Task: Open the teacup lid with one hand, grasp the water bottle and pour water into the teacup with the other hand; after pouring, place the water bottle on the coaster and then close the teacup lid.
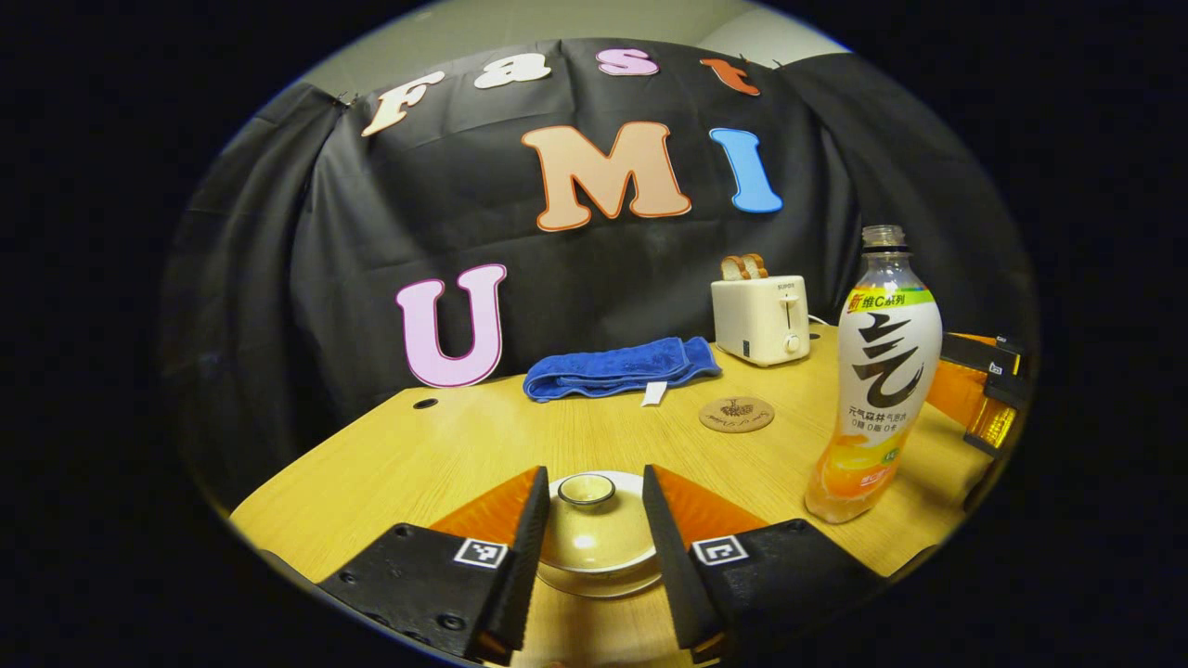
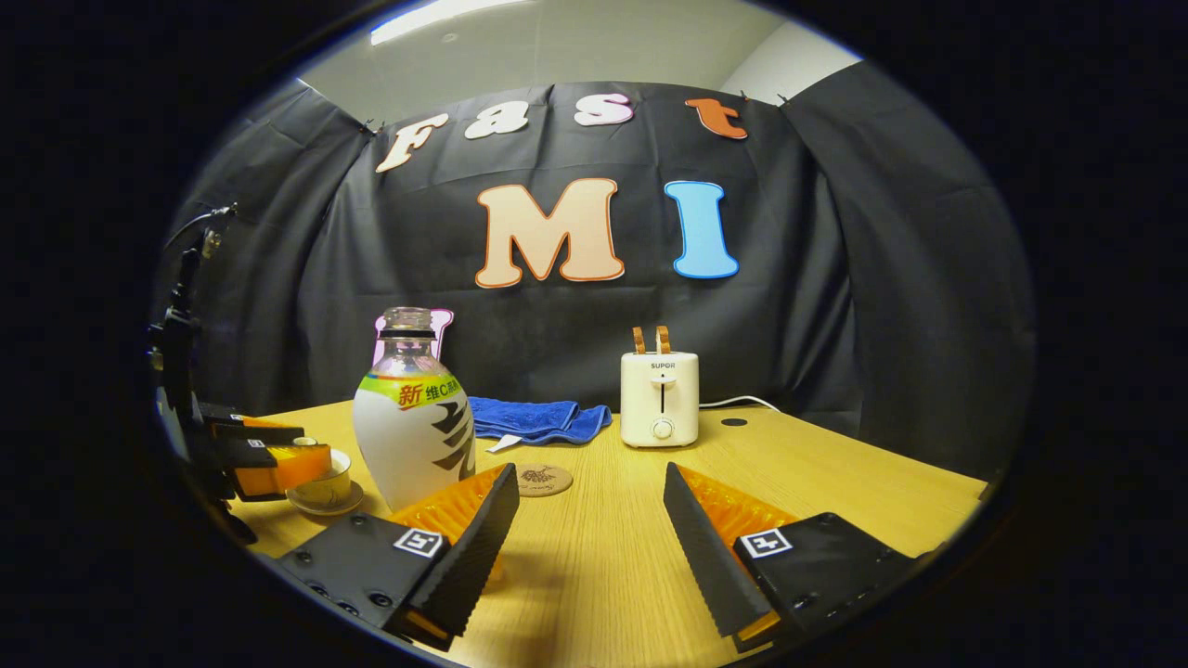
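Observation:
A pale lidded teacup (image 1: pixel 594 543) on its saucer sits between the fingers of my left gripper (image 1: pixel 594 478), which is open and straddles the lid; the lid rests on the cup. The uncapped water bottle (image 1: pixel 876 390), with a white label and orange liquid, stands upright to the right. A round cork coaster (image 1: pixel 736 414) lies behind it. In the right gripper view, my right gripper (image 2: pixel 589 478) is open and holds nothing, low over the table. The bottle (image 2: pixel 414 436) stands just left of its left finger, with the coaster (image 2: pixel 544 480) beyond. The left gripper (image 2: pixel 269 461) flanks the teacup (image 2: pixel 325 487) at far left.
A folded blue towel (image 1: pixel 617 368) and a cream toaster (image 1: pixel 761 318) holding toast stand at the back of the wooden table (image 1: pixel 445 455). The toaster (image 2: pixel 659 399) faces the right gripper, its cord trailing right. The table's edge runs close behind both grippers.

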Motion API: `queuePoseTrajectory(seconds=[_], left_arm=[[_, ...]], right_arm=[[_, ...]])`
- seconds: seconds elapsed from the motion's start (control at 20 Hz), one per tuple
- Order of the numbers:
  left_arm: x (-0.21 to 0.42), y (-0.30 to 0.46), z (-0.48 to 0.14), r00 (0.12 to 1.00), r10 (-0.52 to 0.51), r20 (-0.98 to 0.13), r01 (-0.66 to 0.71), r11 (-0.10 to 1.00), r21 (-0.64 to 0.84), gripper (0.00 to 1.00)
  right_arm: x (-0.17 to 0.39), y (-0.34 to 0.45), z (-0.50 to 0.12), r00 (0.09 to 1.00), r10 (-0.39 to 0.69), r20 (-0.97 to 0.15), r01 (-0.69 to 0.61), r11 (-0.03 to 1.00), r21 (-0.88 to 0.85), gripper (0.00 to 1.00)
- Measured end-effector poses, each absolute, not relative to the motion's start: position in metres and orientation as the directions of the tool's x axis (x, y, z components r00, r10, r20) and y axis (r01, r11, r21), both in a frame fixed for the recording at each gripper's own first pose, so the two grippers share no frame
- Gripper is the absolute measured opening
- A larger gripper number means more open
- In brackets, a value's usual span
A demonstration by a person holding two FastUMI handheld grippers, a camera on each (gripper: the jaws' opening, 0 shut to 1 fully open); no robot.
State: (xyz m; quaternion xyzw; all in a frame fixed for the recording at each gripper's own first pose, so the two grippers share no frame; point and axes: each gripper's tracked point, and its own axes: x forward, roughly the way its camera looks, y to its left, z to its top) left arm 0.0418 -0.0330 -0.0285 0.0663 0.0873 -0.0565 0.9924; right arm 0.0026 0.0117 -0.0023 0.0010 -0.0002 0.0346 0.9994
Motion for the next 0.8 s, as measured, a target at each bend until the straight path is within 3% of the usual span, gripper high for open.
queuePoseTrajectory(seconds=[0.05, 0.25, 0.35, 0.45, 0.8], left_arm=[[0.0418, -0.0338, -0.0280, 0.978, -0.103, -0.180, 0.126, 0.984, 0.122, 0.52], [0.0450, -0.0332, -0.0281, 0.979, -0.104, -0.175, 0.127, 0.984, 0.127, 0.46], [0.0475, -0.0306, -0.0269, 0.981, -0.092, -0.171, 0.115, 0.985, 0.131, 0.33], [0.0482, -0.0311, -0.0269, 0.981, -0.094, -0.168, 0.117, 0.985, 0.129, 0.28], [0.0486, -0.0262, -0.0210, 0.985, -0.072, -0.158, 0.075, 0.997, 0.012, 0.24]], right_arm=[[0.0022, 0.0115, -0.0028, 0.998, 0.069, 0.000, -0.069, 0.998, 0.002, 1.00], [0.0024, 0.0115, -0.0027, 0.998, 0.069, 0.001, -0.069, 0.998, 0.002, 0.99], [0.0029, 0.0115, -0.0026, 0.998, 0.070, 0.001, -0.070, 0.998, 0.002, 0.98], [0.0026, 0.0111, -0.0028, 0.998, 0.070, 0.001, -0.070, 0.998, 0.002, 0.98], [-0.0027, 0.0199, -0.0037, 0.993, 0.122, -0.004, -0.122, 0.993, 0.003, 1.00]])
